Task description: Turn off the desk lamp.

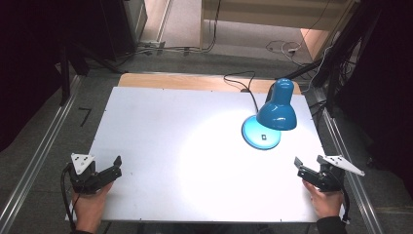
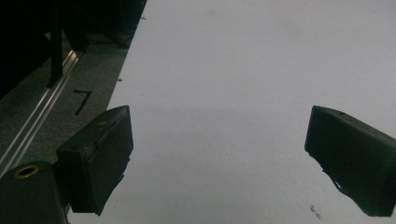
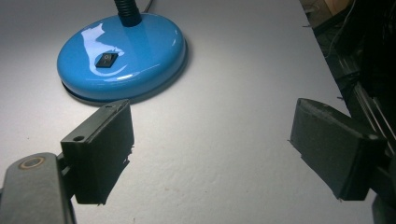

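Observation:
A blue desk lamp stands lit at the back right of the white table [image 1: 160, 126]. Its shade [image 1: 277, 109] leans over its round base [image 1: 262, 134], throwing a bright pool of light on the board. The base [image 3: 140, 51] carries a small black rocker switch [image 3: 107, 59]. My left gripper [image 1: 116, 167] rests at the near left corner, open and holding nothing, with bare white board between its jaws [image 2: 219, 140]. Near the right front edge sits my right gripper [image 1: 299, 167], also open and holding nothing [image 3: 212, 126]; it points at the lamp base from a short way off.
The lamp's black cable [image 1: 243, 80] trails off the table's back edge over a wooden strip [image 1: 195, 80]. Aluminium rails [image 1: 34, 161] run along both sides on the grey floor. A black mark [image 2: 81, 100] lies on the floor to the left.

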The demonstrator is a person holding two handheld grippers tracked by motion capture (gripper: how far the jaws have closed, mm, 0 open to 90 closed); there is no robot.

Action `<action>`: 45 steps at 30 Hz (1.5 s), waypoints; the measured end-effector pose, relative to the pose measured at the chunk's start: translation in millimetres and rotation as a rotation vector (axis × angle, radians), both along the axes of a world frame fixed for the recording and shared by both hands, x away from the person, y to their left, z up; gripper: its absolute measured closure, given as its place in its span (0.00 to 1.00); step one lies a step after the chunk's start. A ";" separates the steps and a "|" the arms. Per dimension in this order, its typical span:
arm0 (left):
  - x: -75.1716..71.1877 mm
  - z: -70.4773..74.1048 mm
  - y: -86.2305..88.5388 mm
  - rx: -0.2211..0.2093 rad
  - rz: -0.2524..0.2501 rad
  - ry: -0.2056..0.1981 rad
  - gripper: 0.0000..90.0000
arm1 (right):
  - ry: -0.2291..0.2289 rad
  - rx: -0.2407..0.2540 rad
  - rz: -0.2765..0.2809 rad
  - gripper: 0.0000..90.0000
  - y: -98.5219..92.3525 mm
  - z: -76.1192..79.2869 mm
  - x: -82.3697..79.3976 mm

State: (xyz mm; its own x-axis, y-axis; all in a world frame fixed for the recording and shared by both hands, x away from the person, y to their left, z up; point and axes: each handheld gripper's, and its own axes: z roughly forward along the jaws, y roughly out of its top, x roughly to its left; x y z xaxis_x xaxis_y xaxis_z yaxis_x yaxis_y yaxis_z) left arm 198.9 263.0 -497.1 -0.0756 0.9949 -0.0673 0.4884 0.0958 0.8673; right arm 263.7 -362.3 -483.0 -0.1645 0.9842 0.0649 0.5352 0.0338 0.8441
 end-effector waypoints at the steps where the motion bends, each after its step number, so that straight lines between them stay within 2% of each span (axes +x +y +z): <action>1: -0.1 0.2 0.2 -0.003 0.001 -0.001 0.09 | -0.002 -0.005 0.002 0.13 1.1 -0.2 0.2; 18: 0.6 -0.5 -1.0 0.008 0.001 0.003 0.09 | -0.007 -0.003 0.019 0.14 13.2 2.9 7.1; 45: 1.4 -1.7 -0.5 0.001 -0.001 0.009 0.09 | -0.009 -0.019 0.053 0.15 33.2 3.0 21.6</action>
State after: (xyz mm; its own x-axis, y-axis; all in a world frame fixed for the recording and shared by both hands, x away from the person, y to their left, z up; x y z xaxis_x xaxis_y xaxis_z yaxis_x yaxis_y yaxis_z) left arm 200.3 262.6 -498.8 -0.0755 0.9950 -0.0655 0.4966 0.0945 0.8628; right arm 285.4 -329.1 -480.0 -0.2167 0.9752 0.0446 0.5246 0.0777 0.8478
